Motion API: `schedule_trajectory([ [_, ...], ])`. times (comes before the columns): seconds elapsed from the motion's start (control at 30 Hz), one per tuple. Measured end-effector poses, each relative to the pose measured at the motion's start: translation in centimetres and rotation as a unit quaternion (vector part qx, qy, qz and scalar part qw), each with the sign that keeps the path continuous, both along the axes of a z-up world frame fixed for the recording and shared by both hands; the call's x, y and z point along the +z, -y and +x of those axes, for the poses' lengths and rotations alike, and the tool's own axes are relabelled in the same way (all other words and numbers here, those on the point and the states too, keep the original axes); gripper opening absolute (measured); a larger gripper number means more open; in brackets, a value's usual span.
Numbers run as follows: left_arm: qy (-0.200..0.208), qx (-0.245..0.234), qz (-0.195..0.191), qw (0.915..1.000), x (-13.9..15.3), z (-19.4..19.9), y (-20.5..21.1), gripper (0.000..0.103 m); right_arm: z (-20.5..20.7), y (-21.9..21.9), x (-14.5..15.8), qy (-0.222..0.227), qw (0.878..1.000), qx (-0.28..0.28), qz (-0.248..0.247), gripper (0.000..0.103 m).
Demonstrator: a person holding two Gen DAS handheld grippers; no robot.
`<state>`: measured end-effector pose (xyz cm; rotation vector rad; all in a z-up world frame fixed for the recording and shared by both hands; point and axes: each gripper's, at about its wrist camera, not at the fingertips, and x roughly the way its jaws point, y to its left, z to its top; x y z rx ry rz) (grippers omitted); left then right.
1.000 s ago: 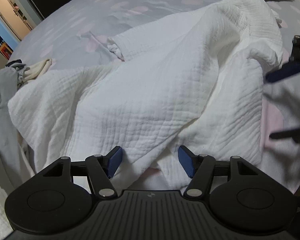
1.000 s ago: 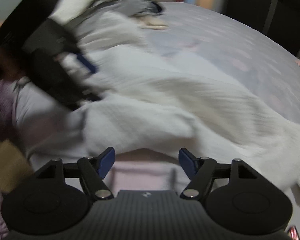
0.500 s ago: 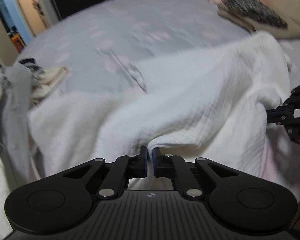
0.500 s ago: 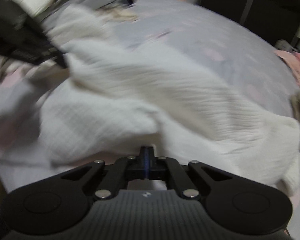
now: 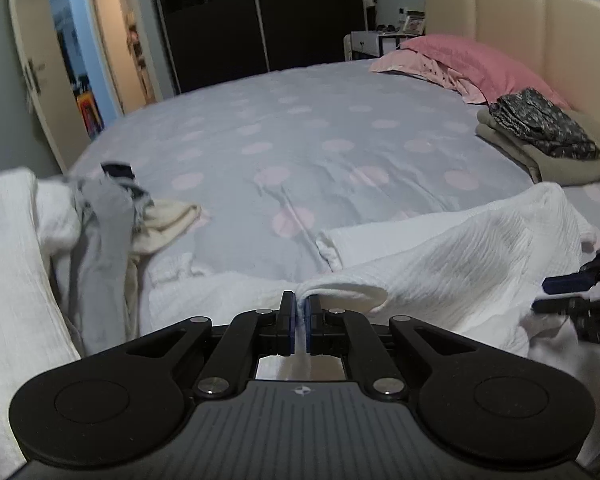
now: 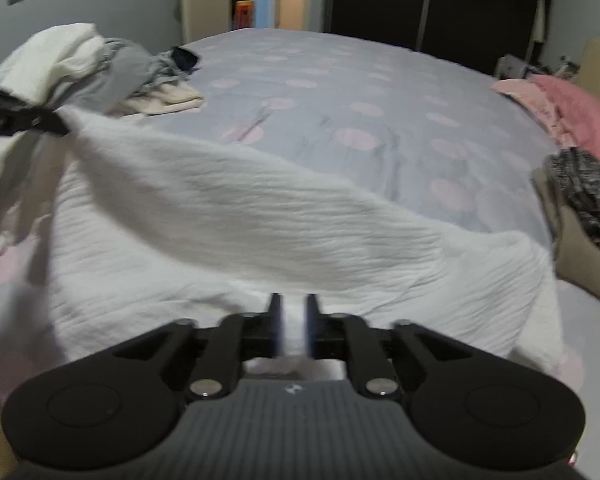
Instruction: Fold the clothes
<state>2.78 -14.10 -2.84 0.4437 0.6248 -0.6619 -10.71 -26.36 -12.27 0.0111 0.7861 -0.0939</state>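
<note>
The left claw (image 5: 299, 312) is clamped on a fold at the edge of the white garment (image 5: 460, 268), its blue pads pressed together with cloth between them. The right claw (image 6: 291, 320) has a narrow gap between its fingers with white cloth in it; the picture is blurred there, so it seems to be gripping the garment, but I cannot tell for sure.

The garment lies at the near edge of the bed (image 5: 300, 136), stretched between the two claws, with its long axis running crosswise from one to the other and its bulk hanging below them.

Just left of the left claw sits a heap of unfolded laundry (image 5: 104, 216), grey, cream and white pieces piled together and touching the garment's edge. To the far right, near the headboard (image 5: 540, 28), a stack of folded clothes (image 5: 548, 136) rests beside pink pillows (image 5: 472, 64). Beyond the bed stand dark wardrobe doors (image 5: 260, 12) and an open door (image 5: 36, 60).
</note>
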Motion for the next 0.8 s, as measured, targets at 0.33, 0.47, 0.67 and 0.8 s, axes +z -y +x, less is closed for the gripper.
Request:
schedule_trajectory([
  [0.33, -0.014, -0.024, 0.033, 0.9991, -1.8, -0.5, -0.4, 0.019, -0.4, -5.4, -0.3, -0.004, 0.994, 0.104, -0.044, 0.051],
  [0.47, -0.006, -0.046, 0.044, 0.9979, -2.1, -1.8, -1.1, 0.027, -0.2, -5.6, -0.3, -0.009, 0.993, 0.111, -0.036, 0.055],
  [0.67, 0.001, -0.062, 0.069, 0.9957, -3.0, -2.6, -2.1, 0.039, -0.3, -6.3, -0.4, -0.013, 0.992, 0.124, -0.035, 0.055],
  [0.8, -0.012, -0.066, 0.079, 0.9946, -3.7, -2.6, -2.9, 0.039, -0.6, -8.1, -0.4, -0.01, 0.986, 0.16, -0.04, 0.055],
])
